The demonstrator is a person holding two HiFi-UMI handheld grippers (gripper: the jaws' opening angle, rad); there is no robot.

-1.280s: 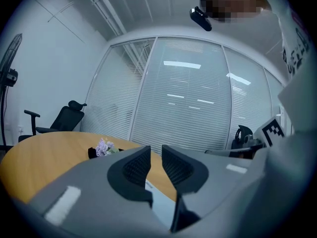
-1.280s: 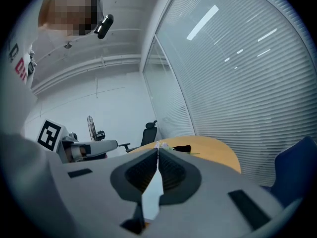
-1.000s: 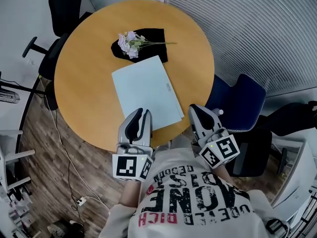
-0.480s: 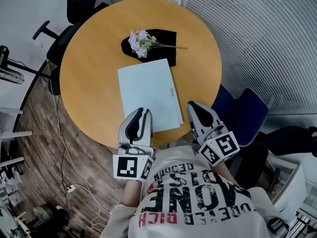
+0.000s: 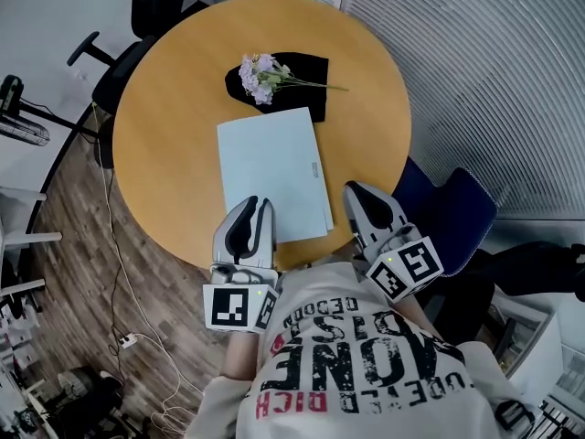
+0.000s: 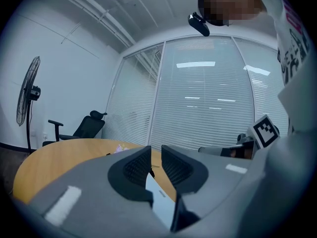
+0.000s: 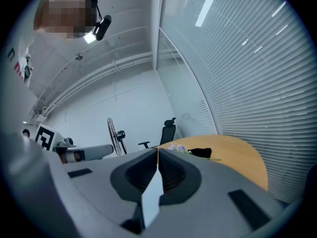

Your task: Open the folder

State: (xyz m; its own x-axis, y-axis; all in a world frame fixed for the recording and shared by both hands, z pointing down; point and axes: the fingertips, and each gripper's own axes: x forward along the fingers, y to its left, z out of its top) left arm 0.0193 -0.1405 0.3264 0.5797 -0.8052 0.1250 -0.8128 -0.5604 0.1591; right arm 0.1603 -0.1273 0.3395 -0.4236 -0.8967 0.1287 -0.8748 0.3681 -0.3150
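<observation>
While the pale blue folder [image 5: 270,172] lies closed and flat on the round table [image 5: 164,126], its long axis runs away from me, between my two claws. My left gripper [image 5: 256,205], jaws slightly apart and empty, hovers over its near left corner. My right gripper [image 5: 353,191], jaws pressed together on nothing, sits just beside the near right edge. That edge looks like the loose side, so the right is nearer.

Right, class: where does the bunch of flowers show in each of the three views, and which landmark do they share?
Head view: flowers at upper middle, on a black cloth.
Left gripper view: flowers, small, left of centre, low in the picture.
Right gripper view: flowers just right of centre, beside the black cloth.
Shared landmark: the round wooden table.
</observation>
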